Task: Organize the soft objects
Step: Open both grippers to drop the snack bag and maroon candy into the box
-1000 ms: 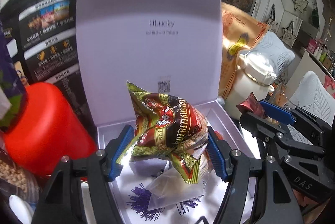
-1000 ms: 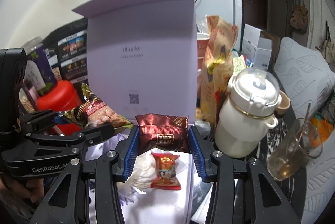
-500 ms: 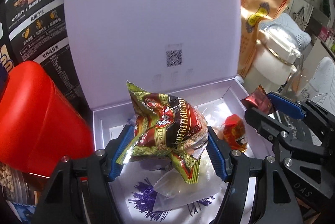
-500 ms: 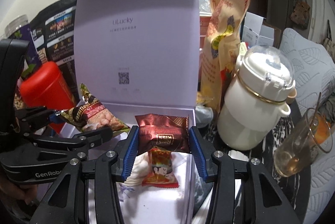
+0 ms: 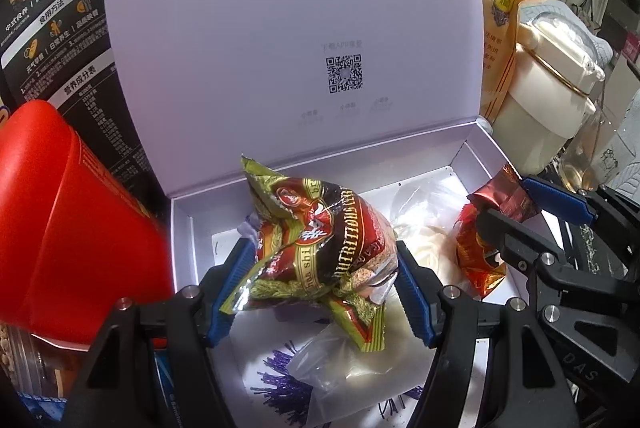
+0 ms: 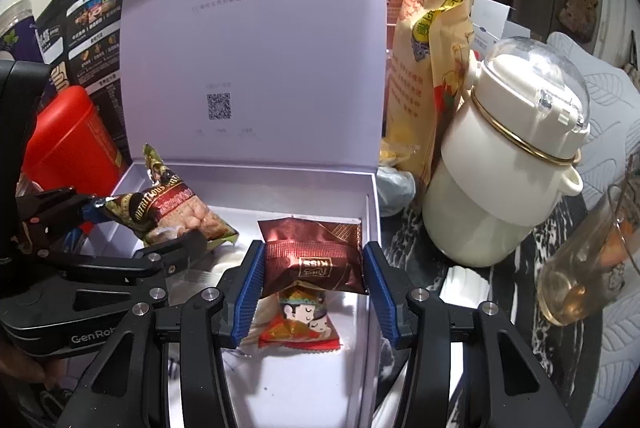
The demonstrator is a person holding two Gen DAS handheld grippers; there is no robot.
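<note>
My left tongs (image 5: 322, 288) clamp a crinkled green-and-red peanut snack bag (image 5: 316, 240) between their blue pads, holding it over the left half of the open white gift box (image 5: 182, 240), whose lid (image 5: 288, 28) stands upright behind with a QR code printed on it. My right tongs (image 6: 310, 282) hold a dark red foil "Kiss" packet (image 6: 314, 254) over the box's right side; the left pad presses on its edge, while at the right pad I cannot tell whether there is contact or a slight gap. Directly under that packet, on the box floor, lies a small red cartoon-printed snack packet (image 6: 300, 320), and beside it a clear plastic pouch (image 5: 352, 360) rests on the white lining. Left of the box stands a red canister (image 5: 68, 212), touching or just beside its wall. To the right of the box, on the table (image 6: 404, 240), are a tall orange printed pouch (image 6: 436, 28), a cream jug with a clear domed lid (image 6: 508, 164) and a glass cup (image 6: 584, 264) holding amber liquid.
</note>
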